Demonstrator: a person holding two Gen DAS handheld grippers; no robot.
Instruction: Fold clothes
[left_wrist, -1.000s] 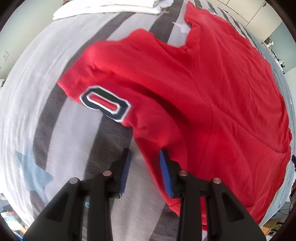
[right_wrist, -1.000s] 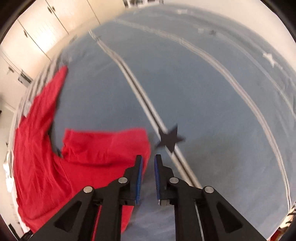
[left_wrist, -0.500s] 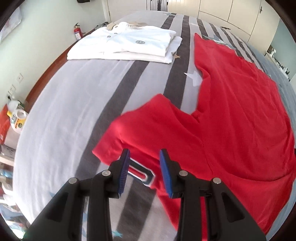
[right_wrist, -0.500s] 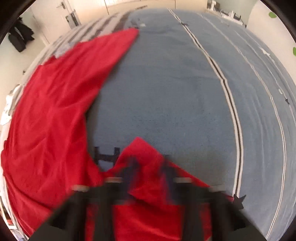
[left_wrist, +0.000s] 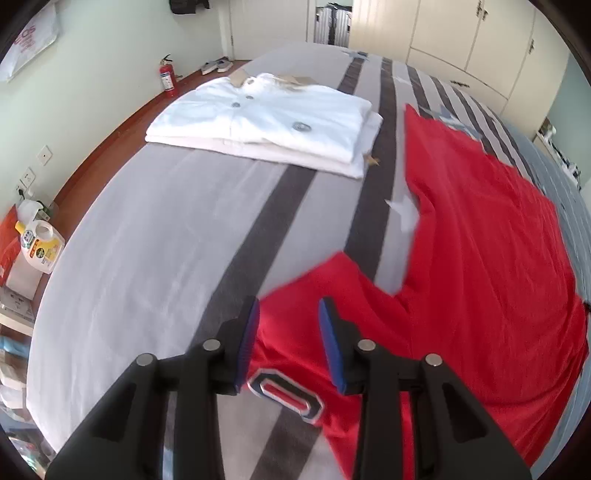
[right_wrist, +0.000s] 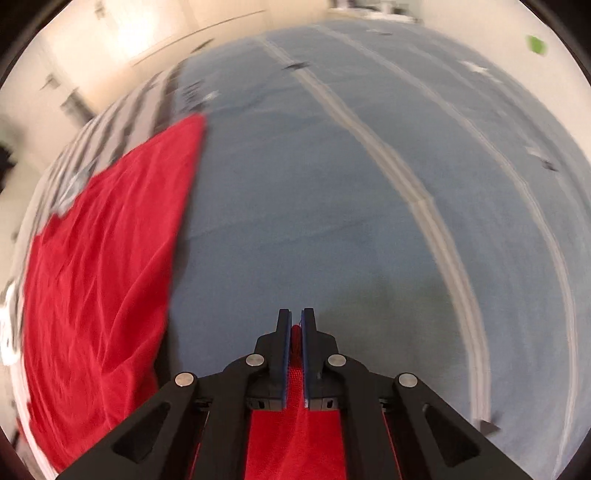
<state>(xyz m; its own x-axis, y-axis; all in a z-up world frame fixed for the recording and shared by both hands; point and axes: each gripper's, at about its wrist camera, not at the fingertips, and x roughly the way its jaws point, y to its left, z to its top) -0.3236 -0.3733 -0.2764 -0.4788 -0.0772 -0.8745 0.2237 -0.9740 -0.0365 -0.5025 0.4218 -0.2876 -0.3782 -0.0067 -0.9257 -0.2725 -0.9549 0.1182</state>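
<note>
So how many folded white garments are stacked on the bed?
2: a buttoned white shirt on top and a second white piece under it, at the bed's far side. More may be hidden.

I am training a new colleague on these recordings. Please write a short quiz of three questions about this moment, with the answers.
1. True or false: the right gripper is shut on the red shirt.
2. What lies folded at the far end of the bed? A) white shirts B) blue towels C) black trousers
3. Which character is on the shirt's sleeve patch?

Key: 1 true, red cloth sits pinched between its pads. 2 A, the white shirts. 3 it reads as a zero or letter O.
</note>
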